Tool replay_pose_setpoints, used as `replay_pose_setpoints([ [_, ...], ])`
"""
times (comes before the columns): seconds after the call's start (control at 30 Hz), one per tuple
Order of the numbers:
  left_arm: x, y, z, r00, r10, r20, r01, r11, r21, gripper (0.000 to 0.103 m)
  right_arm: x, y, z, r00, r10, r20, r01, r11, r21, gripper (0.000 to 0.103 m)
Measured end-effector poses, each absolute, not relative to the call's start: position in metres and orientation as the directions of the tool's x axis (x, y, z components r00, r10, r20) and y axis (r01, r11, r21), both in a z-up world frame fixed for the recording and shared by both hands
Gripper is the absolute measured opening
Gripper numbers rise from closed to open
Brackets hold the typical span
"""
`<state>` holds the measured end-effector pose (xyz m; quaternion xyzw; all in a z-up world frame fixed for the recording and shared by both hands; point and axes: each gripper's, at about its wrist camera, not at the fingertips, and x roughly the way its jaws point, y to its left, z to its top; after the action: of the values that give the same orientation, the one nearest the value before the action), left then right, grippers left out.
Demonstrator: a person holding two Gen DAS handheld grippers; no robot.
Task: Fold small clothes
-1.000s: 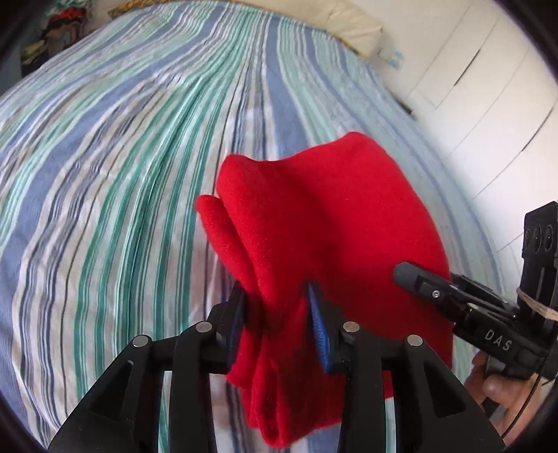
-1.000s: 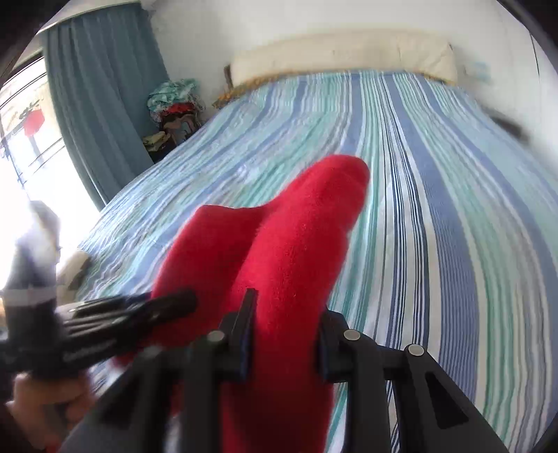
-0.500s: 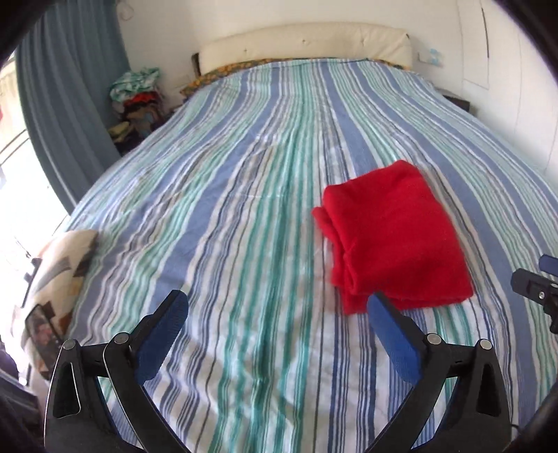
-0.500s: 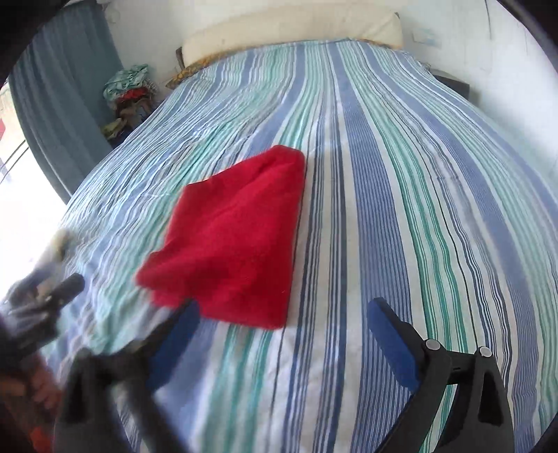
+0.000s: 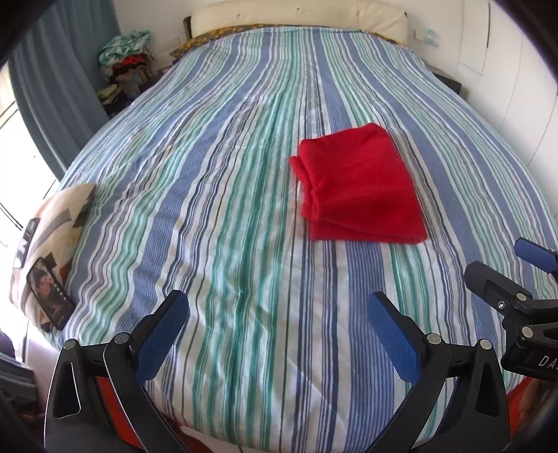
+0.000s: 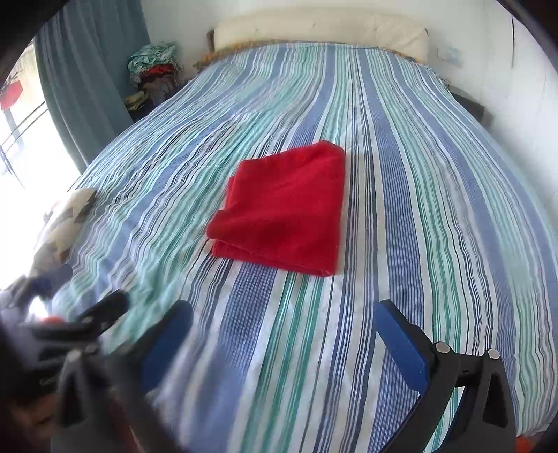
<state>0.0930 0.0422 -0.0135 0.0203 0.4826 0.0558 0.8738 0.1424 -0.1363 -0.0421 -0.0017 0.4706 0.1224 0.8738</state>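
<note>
Striped bed (image 5: pixel 244 209), folded red garment (image 5: pixel 359 184), phone (image 5: pixel 48 292) left view only, both tongs (image 5: pixel 279 334) (image 6: pixel 286 338) spread

Bed (image 5: pixel 244 209): wide, covered by a spread striped blue, green and white. Headboard (image 5: pixel 296 15): cream, padded, against a white wall (image 6: pixel 181 21). Curtain (image 6: pixel 87 87): blue-grey, hanging at the left beside a bright window (image 6: pixel 21 146) that lets in strong daylight. Heap of clothes (image 5: pixel 125 62): piled in the far left corner. Patterned cushion (image 5: pixel 52 226): at the bed's left edge, with a phone (image 5: pixel 50 294) lying on it. White panelled doors (image 5: pixel 505 87): along the right side.
</note>
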Motion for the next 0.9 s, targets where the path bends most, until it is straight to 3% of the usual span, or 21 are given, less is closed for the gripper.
replay_pose_setpoints([
  [0.9,0.094,0.049,0.002,0.486,0.096,-0.868,-0.095,0.994,0.057,0.102,0.125,-0.124,-0.016,0.465,0.131,-0.875,-0.205,0.978,0.037,0.102],
])
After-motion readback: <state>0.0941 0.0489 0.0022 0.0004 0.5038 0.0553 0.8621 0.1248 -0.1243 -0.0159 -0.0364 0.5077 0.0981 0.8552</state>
